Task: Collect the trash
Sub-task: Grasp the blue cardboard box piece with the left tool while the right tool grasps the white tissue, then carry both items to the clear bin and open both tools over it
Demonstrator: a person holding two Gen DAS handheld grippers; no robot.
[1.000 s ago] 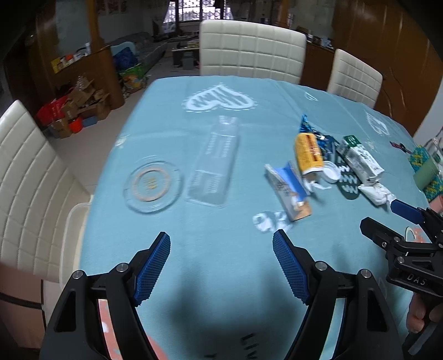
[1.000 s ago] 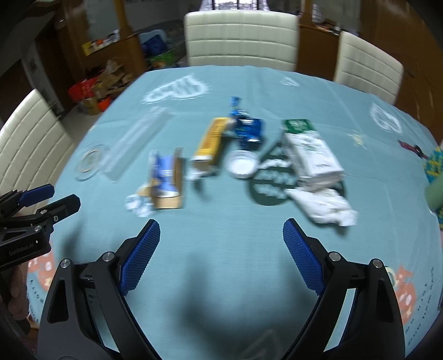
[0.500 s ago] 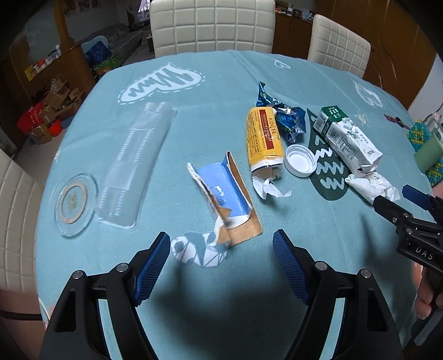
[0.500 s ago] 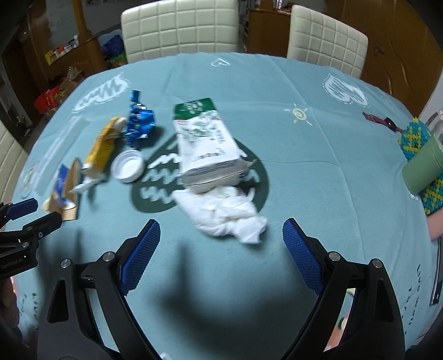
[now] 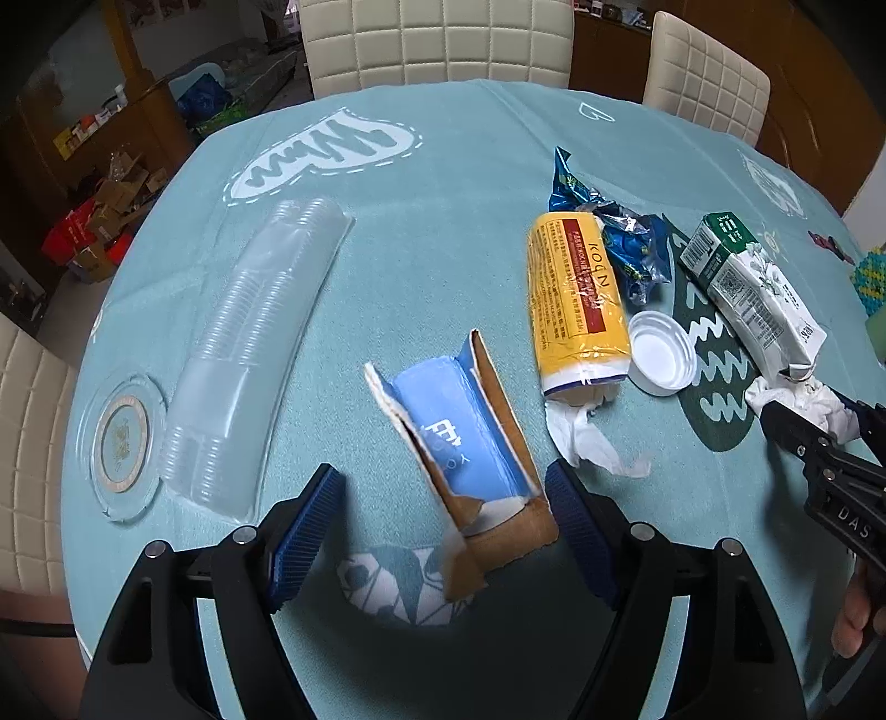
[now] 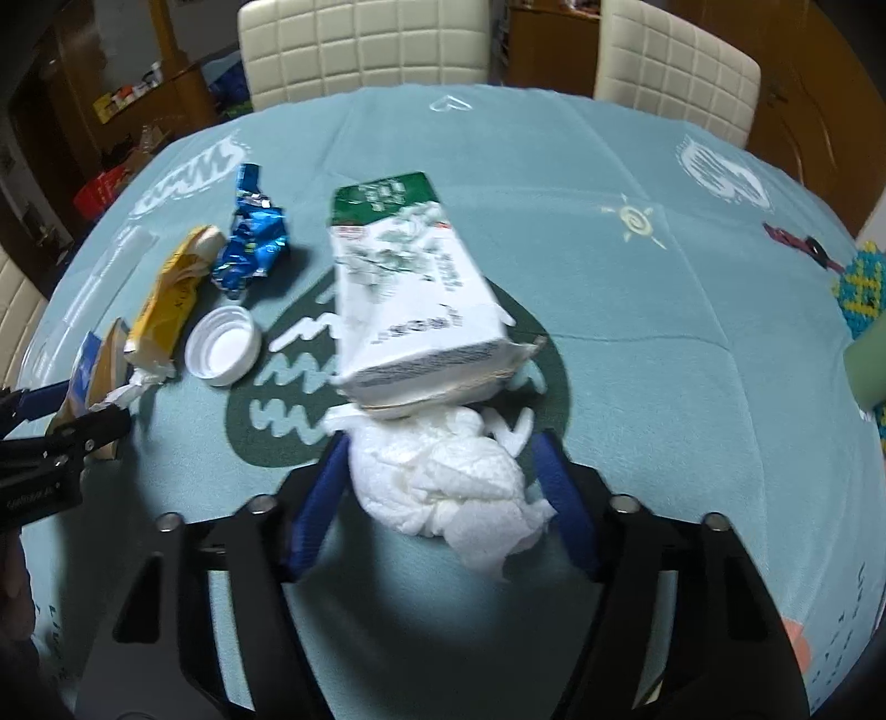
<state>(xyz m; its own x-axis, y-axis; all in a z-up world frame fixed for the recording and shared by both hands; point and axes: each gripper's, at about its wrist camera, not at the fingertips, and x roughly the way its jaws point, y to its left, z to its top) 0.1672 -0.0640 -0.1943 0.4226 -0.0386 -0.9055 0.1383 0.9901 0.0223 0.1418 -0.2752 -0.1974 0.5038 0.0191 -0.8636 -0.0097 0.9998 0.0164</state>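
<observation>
Trash lies on a teal tablecloth [image 5: 443, 232]. My left gripper [image 5: 443, 498] is open, its fingers either side of the near end of a torn blue and brown cardboard box [image 5: 470, 443]. My right gripper [image 6: 440, 476] is open around a crumpled white tissue [image 6: 443, 482], which also shows in the left wrist view [image 5: 797, 401]. Beyond it lies a green and white carton [image 6: 415, 299]. A yellow wrapper [image 5: 576, 299], a blue foil wrapper [image 5: 626, 243] and a white lid [image 5: 664, 351] lie between.
A sleeve of clear plastic cups [image 5: 249, 354] and a clear round lid [image 5: 122, 443] lie at the left. A pale green object [image 6: 869, 360] sits at the right edge on a knitted mat. White chairs [image 5: 437, 39] stand around the table.
Both grippers moved forward and down toward the table. The left now straddles the torn box; the right now straddles the tissue. Both stayed open.
</observation>
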